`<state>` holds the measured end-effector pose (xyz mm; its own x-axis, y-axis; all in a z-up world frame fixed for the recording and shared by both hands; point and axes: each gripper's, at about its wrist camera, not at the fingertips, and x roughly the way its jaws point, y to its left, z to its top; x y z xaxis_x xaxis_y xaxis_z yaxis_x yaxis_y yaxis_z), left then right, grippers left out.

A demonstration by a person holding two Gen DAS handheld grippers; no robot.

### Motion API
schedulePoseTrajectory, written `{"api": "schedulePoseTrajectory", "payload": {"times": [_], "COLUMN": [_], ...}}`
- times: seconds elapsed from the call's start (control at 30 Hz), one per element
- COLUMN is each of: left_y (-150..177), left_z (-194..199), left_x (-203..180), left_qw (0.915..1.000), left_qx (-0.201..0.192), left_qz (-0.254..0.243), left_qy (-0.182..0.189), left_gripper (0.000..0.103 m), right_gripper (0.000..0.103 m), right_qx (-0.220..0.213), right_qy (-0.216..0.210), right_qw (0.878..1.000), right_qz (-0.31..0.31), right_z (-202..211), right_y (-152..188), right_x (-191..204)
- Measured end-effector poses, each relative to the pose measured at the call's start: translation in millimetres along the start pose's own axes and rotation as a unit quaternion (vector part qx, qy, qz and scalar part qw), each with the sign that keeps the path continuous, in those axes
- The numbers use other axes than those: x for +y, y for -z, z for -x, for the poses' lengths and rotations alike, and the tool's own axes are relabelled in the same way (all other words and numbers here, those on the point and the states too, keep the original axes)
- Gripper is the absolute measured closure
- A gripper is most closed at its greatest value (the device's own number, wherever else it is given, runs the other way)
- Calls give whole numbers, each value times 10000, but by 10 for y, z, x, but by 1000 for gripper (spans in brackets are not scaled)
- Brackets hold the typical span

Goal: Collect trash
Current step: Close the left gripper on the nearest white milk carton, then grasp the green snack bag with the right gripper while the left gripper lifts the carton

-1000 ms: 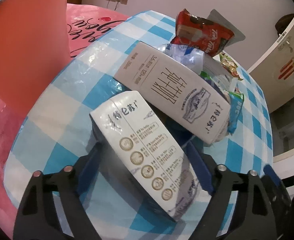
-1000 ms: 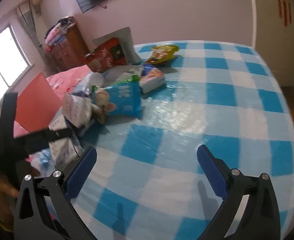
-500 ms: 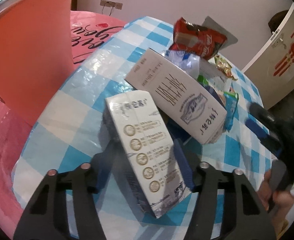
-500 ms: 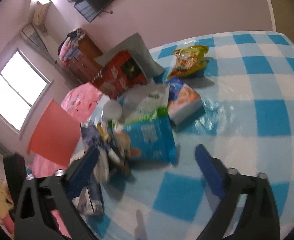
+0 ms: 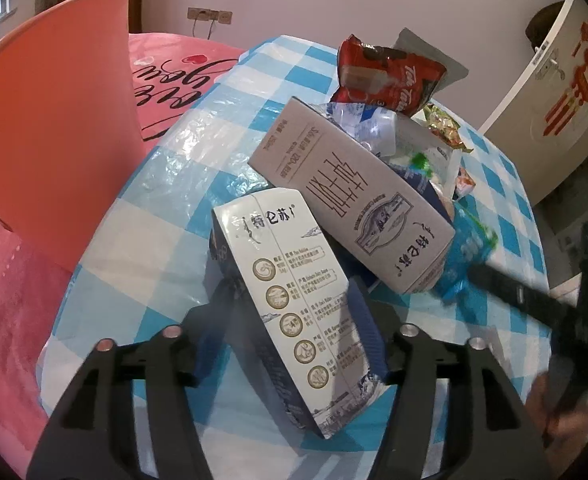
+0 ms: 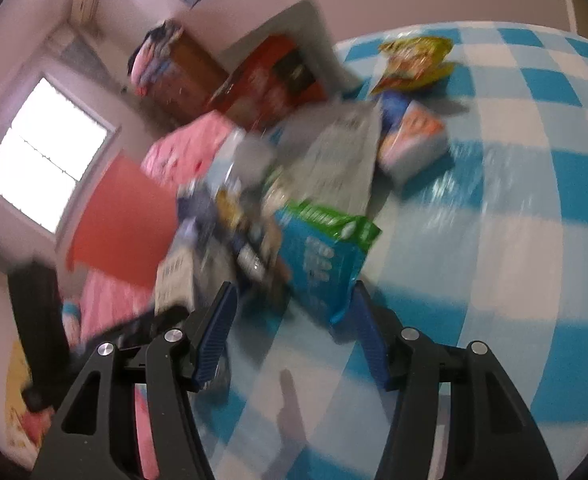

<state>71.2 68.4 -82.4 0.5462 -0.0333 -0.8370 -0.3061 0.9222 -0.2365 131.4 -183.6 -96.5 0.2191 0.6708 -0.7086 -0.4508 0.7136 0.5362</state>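
Observation:
My left gripper (image 5: 290, 316) is shut on a white milk carton (image 5: 290, 292) and holds it tilted over the checked table (image 5: 142, 216). A grey milk carton (image 5: 353, 204) leans on the trash pile behind it, with a red snack bag (image 5: 389, 76) further back. My right gripper (image 6: 294, 328) is open, its fingers on either side of the near corner of a blue snack bag (image 6: 325, 264); it also shows at the right of the left wrist view (image 5: 529, 304). The right wrist view is blurred.
A red bin (image 5: 46, 128) stands at the left of the table, beside a pink bed cover (image 5: 170, 80). More wrappers lie in the pile: a yellow bag (image 6: 413, 64), an orange-and-white pack (image 6: 413, 140), a grey-white bag (image 6: 333, 160).
My left gripper has closed on the white carton and raised it. My right gripper has swung left toward the pile and narrowed around the blue bag's corner.

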Motion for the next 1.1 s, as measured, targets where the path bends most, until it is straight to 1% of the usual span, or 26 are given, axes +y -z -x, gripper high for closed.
{"api": "schedulePoseTrajectory", "payload": {"times": [0.03,0.1,0.17,0.2,0.23,0.27,0.3,0.37,0.53,0.63,0.77,0.83,0.87,0.93,0.97,1.1], "left_y": [1,22,44,54,69,84,93,110,125,135,146,143,148,154,157,171], "left_z": [-10,-28,-54,-65,-80,-114,-136,-151,-136,-118,-100,-96,-88,-78,-75,-55], "left_x": [-1,-5,-46,-62,-87,-118,-131,-143,-110,-91,-53,-47,-43,-37,-29,-9], "left_qw": [10000,10000,9998,9998,9997,9995,9993,9994,9996,9997,9998,9998,9998,9998,9999,9998], "left_qx": [26,80,142,156,170,220,249,217,168,138,113,110,97,89,87,69], "left_qz": [-3,-17,-105,-139,-183,-243,-267,-261,-201,-202,-154,-155,-160,-150,-145,-148], "left_qy": [-7,9,28,30,8,-25,-44,-86,-56,-64,-44,-33,-28,-5,14,61], "left_gripper": [33,29,27,26,26,26,26,26,26,28,28,29,30,31,31,32], "right_gripper": [44,44,34,25,22,22,22,22,22,22,34,45,47,55,57,70], "right_qx": [9,-87,-315,-442,-557,-618,-659,-687,-554,-432,-227,-160,-133,-128,-146,-230], "right_qy": [144,553,1117,1347,1533,1648,1684,1567,1271,1350,1003,965,926,767,725,728], "right_qw": [9999,9981,9923,9886,9846,9815,9797,9798,9826,9805,9892,9910,9919,9944,9950,9950], "right_qz": [82,265,430,504,626,751,863,1032,1238,1358,1044,916,855,710,668,642], "right_z": [23,98,197,234,265,270,257,217,-38,-225,-323,-355,-359,-326,-303,-203], "right_y": [58,120,106,81,43,-2,-55,-122,-260,-308,-358,-363,-353,-315,-294,-191], "right_x": [33,80,96,100,113,130,135,174,300,312,180,110,79,31,24,49]}}
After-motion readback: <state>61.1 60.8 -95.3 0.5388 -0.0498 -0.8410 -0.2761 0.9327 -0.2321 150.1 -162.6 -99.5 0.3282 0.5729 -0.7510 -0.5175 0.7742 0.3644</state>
